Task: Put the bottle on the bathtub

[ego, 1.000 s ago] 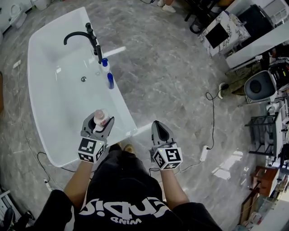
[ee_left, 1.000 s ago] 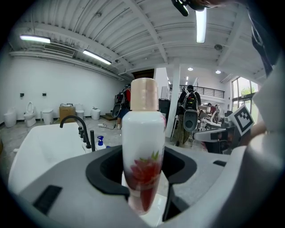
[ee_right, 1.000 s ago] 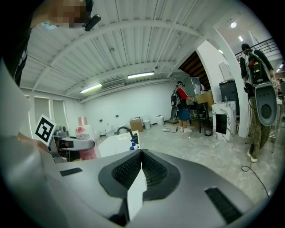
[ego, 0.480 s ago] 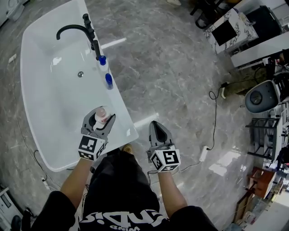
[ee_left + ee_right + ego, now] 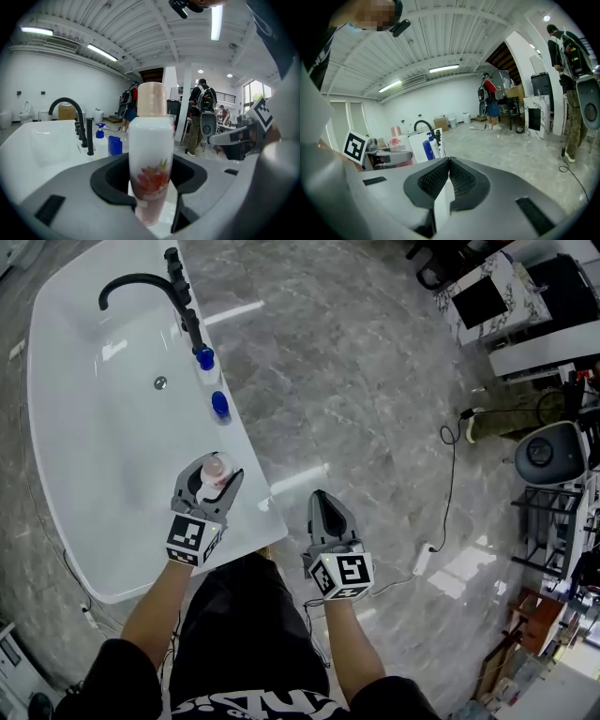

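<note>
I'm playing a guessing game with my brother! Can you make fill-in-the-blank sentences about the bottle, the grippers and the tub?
The jaws of the left gripper hold a white bottle with a red ___ on it.
The jaws of the right gripper are ___, holding nothing.
The faucet on the white bathtub is coloured ___.
Missing words: flower; shut; black.

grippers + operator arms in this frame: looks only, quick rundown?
The left gripper and right gripper are grey moulded shells tapering to two jaws. The jaws have black pad recesses, ribbed in the right gripper view. Each carries a white cube with black square markers at the rear. The person wears a black short-sleeved top with white lettering.
</note>
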The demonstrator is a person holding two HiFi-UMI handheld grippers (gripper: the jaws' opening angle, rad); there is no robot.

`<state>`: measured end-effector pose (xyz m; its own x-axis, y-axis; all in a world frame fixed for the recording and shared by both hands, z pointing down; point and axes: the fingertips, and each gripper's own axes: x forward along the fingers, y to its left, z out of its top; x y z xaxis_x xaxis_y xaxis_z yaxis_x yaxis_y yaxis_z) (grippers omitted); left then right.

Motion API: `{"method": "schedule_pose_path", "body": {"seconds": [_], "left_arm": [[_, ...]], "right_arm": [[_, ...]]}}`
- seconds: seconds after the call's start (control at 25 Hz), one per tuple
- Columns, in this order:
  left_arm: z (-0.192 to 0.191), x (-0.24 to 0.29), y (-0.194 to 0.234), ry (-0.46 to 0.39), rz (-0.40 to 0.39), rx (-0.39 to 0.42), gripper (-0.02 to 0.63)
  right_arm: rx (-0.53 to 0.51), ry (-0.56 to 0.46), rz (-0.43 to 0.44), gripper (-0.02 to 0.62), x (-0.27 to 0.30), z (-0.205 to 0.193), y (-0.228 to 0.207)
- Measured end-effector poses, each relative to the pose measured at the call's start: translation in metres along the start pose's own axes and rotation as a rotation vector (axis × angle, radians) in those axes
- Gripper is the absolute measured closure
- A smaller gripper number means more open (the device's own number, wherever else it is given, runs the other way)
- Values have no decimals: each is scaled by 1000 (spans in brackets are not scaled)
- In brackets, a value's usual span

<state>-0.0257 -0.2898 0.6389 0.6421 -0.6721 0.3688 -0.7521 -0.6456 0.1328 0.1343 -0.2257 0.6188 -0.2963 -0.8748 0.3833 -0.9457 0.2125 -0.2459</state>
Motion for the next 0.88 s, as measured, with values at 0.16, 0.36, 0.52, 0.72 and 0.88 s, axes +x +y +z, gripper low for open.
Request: {"method": "schedule_pose_path", "body": {"seconds": [0.16, 0.36, 0.52, 0.72, 0.88], "left_arm": [[-16, 21, 9, -5, 4, -1, 380], [-33, 45, 19, -7, 14, 8, 380], [-43, 61, 25, -10, 21, 8, 380], [-53, 75, 28, -9, 24, 15, 380], [-50, 80, 27, -35, 20, 31, 379]], "right_arm": [[3, 7, 9, 572, 20, -8, -4], [-14, 35, 22, 572, 38, -21, -11], [-13, 52, 16, 572, 44, -29, -21], [-10, 66, 11, 572, 51, -39, -28], [-3, 74, 11, 572, 54, -43, -31]]}}
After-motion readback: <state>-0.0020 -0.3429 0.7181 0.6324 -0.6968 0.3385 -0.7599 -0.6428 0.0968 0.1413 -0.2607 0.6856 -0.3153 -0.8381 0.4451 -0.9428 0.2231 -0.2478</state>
